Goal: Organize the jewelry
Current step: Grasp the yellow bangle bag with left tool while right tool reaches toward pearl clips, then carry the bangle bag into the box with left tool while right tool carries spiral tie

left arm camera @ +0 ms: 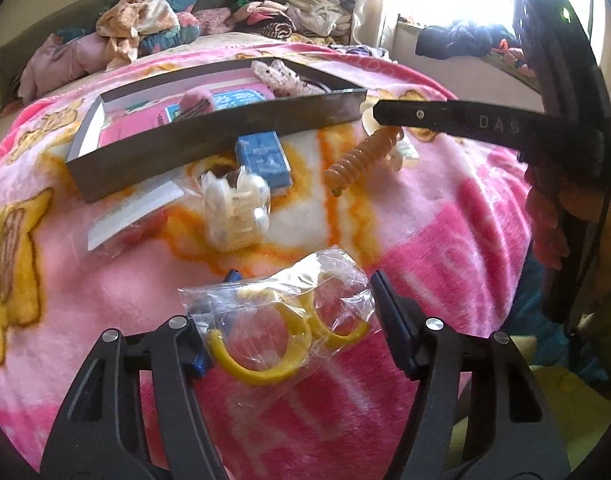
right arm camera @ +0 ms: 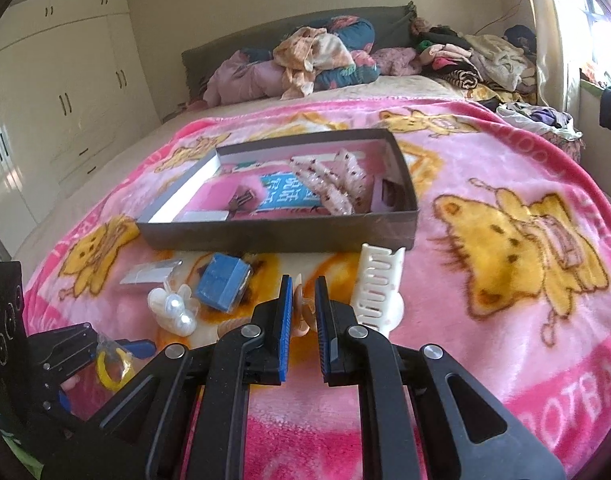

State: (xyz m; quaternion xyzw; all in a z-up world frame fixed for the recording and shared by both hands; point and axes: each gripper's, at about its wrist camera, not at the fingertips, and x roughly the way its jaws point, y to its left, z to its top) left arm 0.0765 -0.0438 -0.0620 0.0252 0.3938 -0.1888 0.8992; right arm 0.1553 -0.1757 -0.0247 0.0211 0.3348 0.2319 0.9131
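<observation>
Closing in on the clear bag of yellow rings (left arm camera: 289,320), your left hand-held gripper (left arm camera: 301,308) has it lying between its jaws on the pink blanket (left arm camera: 445,240) of the bed; from the left wrist view the right pad sits at the bag's edge and the left one is partly hidden behind the plastic, so I cannot tell whether they press on it. I judge this to be the pick-up step for that bag. Next, bite the plastic firmly without letting it slip, then carry it over the near wall of the dark box (left arm camera: 209,148) beyond. This view also shows the pearly white clip (left arm camera: 235,210), the blue packet (left arm camera: 265,158) and your right hand-held gripper (left arm camera: 379,114) reaching in from the right above a ribbed orange clip (left arm camera: 361,160); it hides most of the box's floor. From the right wrist view, your right hand-held gripper (right arm camera: 304,300) has its jaws drawn close on a pale orange piece (right arm camera: 301,308), very likely that orange clip, lifted over the blanket beside the white comb clip (right arm camera: 379,286). Here you see into the box (right arm camera: 273,236): spotted pink clips (right arm camera: 329,188) and a pink fluffy piece (right arm camera: 245,196) already lie inside. The bag (right arm camera: 113,364) shows only small at the lower left.
</observation>
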